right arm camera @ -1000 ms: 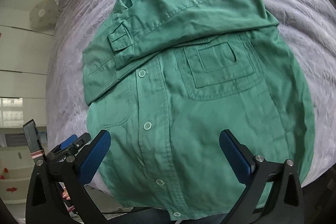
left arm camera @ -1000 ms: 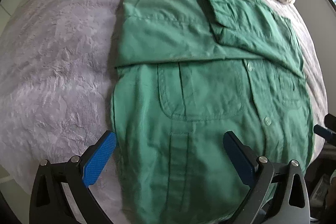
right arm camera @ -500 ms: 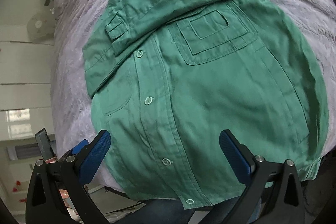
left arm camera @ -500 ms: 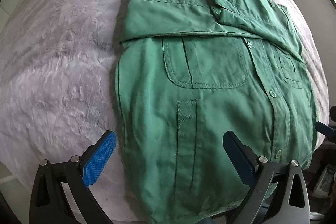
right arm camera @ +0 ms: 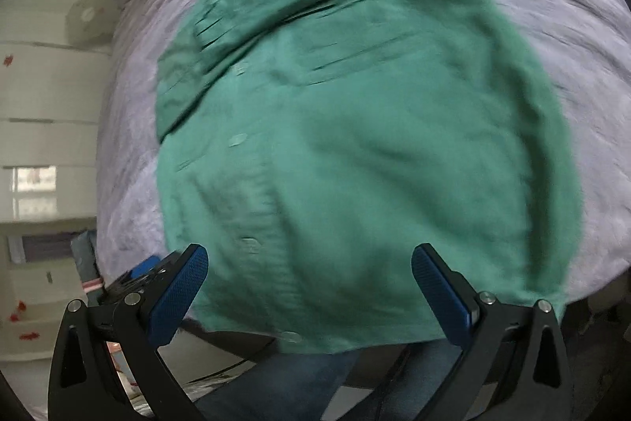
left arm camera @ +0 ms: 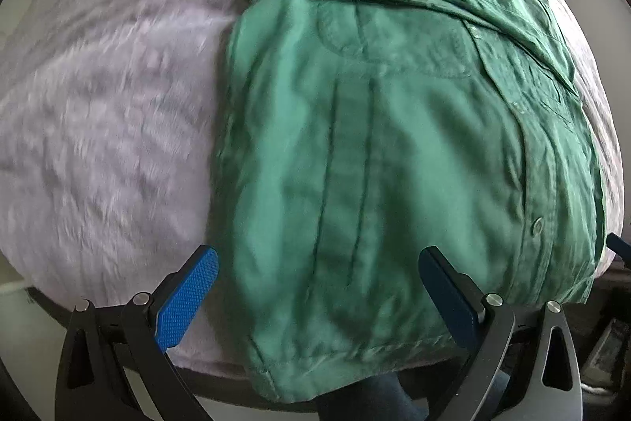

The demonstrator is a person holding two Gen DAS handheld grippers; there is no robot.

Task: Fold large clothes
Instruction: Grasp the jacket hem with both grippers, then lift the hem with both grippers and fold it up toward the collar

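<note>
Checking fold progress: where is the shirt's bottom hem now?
In both wrist views the green shirt's hem hangs over the bed's near edge, between each open claw's fingers.

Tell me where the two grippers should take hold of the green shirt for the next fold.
Probably grip the green shirt by its bottom hem, one corner each. The hem hangs slightly over the near edge of the bed, so the jaws can slide in from the near side, one above and one below the cloth. The left gripper and right gripper already face that hem with jaws wide open.
</note>
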